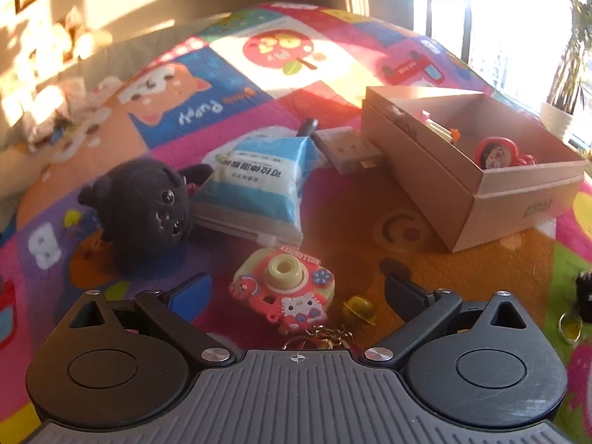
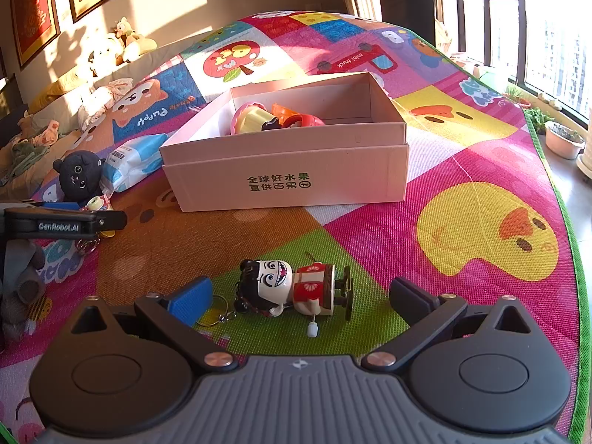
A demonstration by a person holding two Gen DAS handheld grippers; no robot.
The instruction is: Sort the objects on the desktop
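Black, wide-spread jaws of the left gripper (image 1: 296, 294) hover low over a pink Hello Kitty camera keychain (image 1: 284, 288) lying between them at lower centre, gripping nothing. Likewise the right gripper (image 2: 300, 298) sits low with jaws fully apart around a wind-up doll keychain (image 2: 292, 288) on the play mat (image 2: 481, 170), untouched. Farther up the left view lie a black plush cat (image 1: 142, 209) and a tissue pack (image 1: 259, 188). Beyond, the open cardboard box (image 2: 288, 181) holds a few small toys (image 2: 273, 118).
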